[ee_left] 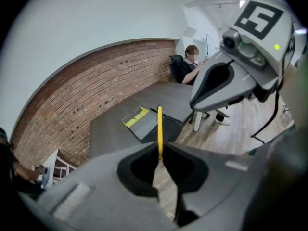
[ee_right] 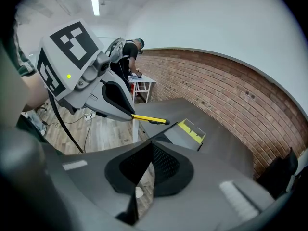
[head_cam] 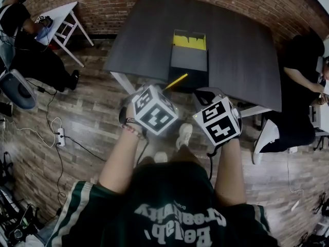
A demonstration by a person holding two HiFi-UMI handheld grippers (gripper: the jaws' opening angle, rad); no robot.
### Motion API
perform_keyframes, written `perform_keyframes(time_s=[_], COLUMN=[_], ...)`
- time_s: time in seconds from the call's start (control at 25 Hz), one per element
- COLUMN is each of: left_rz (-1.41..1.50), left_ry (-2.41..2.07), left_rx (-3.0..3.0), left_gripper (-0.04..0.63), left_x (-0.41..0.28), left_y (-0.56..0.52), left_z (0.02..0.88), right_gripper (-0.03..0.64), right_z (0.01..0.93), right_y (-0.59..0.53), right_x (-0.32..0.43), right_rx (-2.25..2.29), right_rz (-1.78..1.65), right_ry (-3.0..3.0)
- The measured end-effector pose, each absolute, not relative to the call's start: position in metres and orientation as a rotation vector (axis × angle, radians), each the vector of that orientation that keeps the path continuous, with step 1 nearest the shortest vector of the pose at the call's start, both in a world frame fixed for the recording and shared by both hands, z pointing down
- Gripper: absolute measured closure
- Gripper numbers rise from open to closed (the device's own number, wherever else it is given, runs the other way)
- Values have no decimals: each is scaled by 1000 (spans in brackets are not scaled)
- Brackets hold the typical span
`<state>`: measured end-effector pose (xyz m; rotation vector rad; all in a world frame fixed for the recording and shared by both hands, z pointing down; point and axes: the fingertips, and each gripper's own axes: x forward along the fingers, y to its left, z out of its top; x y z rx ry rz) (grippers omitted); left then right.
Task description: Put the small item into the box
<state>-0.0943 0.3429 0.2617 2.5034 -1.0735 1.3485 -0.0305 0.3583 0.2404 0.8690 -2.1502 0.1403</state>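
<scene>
A thin yellow pencil-like item (head_cam: 176,81) sticks out forward from my left gripper (head_cam: 165,89), which is shut on its near end. In the left gripper view the yellow item (ee_left: 160,131) rises straight up from the closed tips of the left gripper (ee_left: 160,159). A dark open box (head_cam: 189,55) with a yellow inner flap lies on the dark table (head_cam: 241,45), just beyond the item's tip. My right gripper (head_cam: 203,94) hovers beside the left one at the table's near edge. In its own view the right gripper (ee_right: 151,143) is shut with nothing in it.
The table stands against a brick wall (head_cam: 154,4). A person sits at the table's right side (head_cam: 298,81), and another person sits by a small white table (head_cam: 56,19) at the far left. Cables and a power strip (head_cam: 60,136) lie on the wooden floor.
</scene>
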Motion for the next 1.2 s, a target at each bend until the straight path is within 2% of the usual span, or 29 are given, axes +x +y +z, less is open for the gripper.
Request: perform_keyframes(time_s=[1.2], left_rz=[1378], left_ry=[-1137], left_rx=[2369], left_gripper=[568], left_x=[-34], left_y=[160], left_z=[276], right_gripper=[611], right_z=[253], right_y=[164], right_x=[29], right_rx=[707], right_rz=[134], right_ry=[-2207])
